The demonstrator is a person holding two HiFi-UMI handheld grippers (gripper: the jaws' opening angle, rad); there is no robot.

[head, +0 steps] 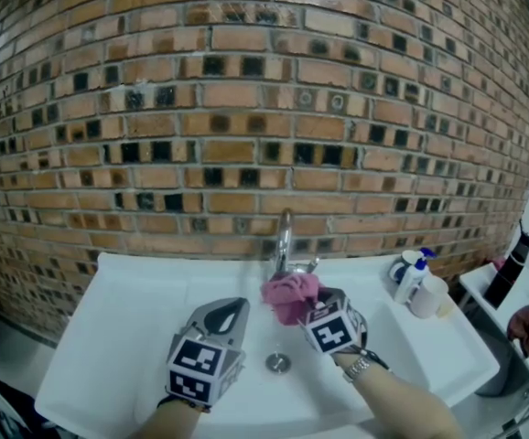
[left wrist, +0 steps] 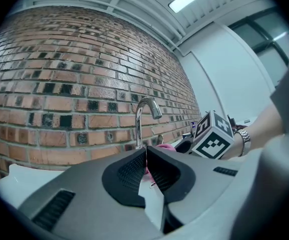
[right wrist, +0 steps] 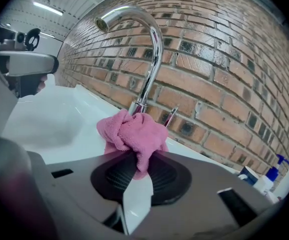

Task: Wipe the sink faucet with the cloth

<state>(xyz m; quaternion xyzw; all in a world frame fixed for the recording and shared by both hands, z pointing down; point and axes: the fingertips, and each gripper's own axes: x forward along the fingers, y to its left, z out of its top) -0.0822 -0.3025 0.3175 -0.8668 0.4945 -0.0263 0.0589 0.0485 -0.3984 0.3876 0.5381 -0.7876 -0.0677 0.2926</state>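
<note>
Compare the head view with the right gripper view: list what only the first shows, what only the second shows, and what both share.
Only the head view shows the drain and the person's wristwatch. Only the right gripper view shows a ceiling light strip, the spout opening and the right gripper with its jaws shut on the pink cloth. Both show that cloth, the chrome faucet, the brick wall and the white sink.

I see the cloth (head: pixel 290 297) just before the faucet (head: pixel 284 240) at the back of the sink (head: pixel 123 286), bottles (head: pixel 415 279) to their right.
</note>
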